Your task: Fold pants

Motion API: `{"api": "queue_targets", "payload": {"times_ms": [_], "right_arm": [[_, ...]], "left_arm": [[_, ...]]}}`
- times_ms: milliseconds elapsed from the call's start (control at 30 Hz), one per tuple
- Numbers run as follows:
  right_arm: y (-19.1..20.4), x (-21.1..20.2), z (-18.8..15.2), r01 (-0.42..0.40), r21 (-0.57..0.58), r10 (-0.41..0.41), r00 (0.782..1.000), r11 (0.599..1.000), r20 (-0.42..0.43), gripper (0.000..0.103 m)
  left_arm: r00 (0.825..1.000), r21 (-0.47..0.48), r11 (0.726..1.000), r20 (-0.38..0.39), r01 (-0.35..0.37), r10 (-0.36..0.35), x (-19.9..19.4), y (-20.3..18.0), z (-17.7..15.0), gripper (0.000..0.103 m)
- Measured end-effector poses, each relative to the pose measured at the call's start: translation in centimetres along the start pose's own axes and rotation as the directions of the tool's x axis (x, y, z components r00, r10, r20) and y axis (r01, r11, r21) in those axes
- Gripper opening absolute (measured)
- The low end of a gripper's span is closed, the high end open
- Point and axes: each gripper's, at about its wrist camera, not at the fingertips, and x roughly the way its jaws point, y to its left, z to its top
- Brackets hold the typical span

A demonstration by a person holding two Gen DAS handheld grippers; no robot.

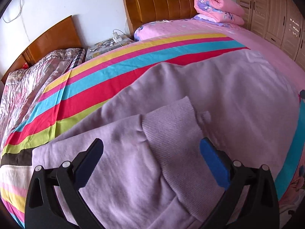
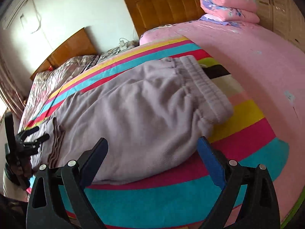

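Note:
Lilac sweatpants (image 1: 190,95) lie flat on a striped blanket (image 1: 114,72) on the bed. In the left wrist view the ribbed leg cuffs (image 1: 177,133) lie between my open fingers; my left gripper (image 1: 152,147) hovers just over them, holding nothing. In the right wrist view the pants (image 2: 133,114) stretch from the elastic waistband (image 2: 205,87) at the far right to the cuffs at the left. My right gripper (image 2: 152,145) is open and empty over the near edge of the seat. The left gripper (image 2: 36,133) shows at the far left by the cuffs.
A pink sheet (image 2: 257,66) covers the bed beyond the blanket. A rolled pink quilt (image 1: 219,7) sits by the wooden headboard (image 1: 162,2). A second bed with a patterned cover (image 1: 34,80) and a nightstand with cables (image 1: 110,43) stand at the left. Wardrobes (image 1: 276,15) are at the right.

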Motion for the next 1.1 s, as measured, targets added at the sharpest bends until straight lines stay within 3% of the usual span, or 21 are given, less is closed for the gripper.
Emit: {"api": "queue_targets", "payload": {"times_ms": [100,233,500,700,900,1000,1067,1100], "right_arm": [[-2.7,1.5,0.7,0.009,0.084,-0.006,0.999,0.996,-0.036,0.091],[-4.5,2.7,0.5,-0.049,0.141,0.056,0.997,0.989,-0.048,0.087],[-4.7,4.0,2.2,-0.146,0.184,0.148,0.989,0.972,0.005,0.088],[-3.6,2.9,0.4,-0.212,0.148,0.226,0.970,0.966,-0.087,0.082],[-4.3,4.2,1.9,-0.233,0.215,0.245,0.969,0.948,-0.030,0.077],[-3.7,4.4,1.9,-0.208,0.197,0.217,0.976,0.958,-0.025,0.076],[-3.6,4.1,1.4,-0.143,0.169,0.150,0.988,0.975,-0.030,0.057],[-4.1,4.0,1.2,-0.139,0.183,0.146,0.989,0.973,-0.026,0.041]], "left_arm": [[1.000,-0.025,0.999,-0.005,0.020,-0.020,0.7,0.4,-0.6,0.102],[0.998,-0.072,0.996,-0.024,0.054,-0.056,1.1,1.3,-0.6,0.102],[0.998,-0.088,0.995,-0.026,0.053,-0.056,1.4,1.6,-0.5,0.102],[0.998,-0.091,0.994,-0.025,0.053,-0.056,1.4,1.4,-0.4,0.102],[0.998,-0.097,0.993,-0.027,0.061,-0.063,1.5,1.6,-0.4,0.102],[0.998,-0.098,0.993,-0.024,0.058,-0.061,1.5,1.6,-0.4,0.102],[0.998,-0.100,0.993,-0.023,0.061,-0.063,1.5,1.6,-0.4,0.102],[0.998,-0.101,0.993,-0.022,0.061,-0.064,1.6,1.6,-0.4,0.102]]}}
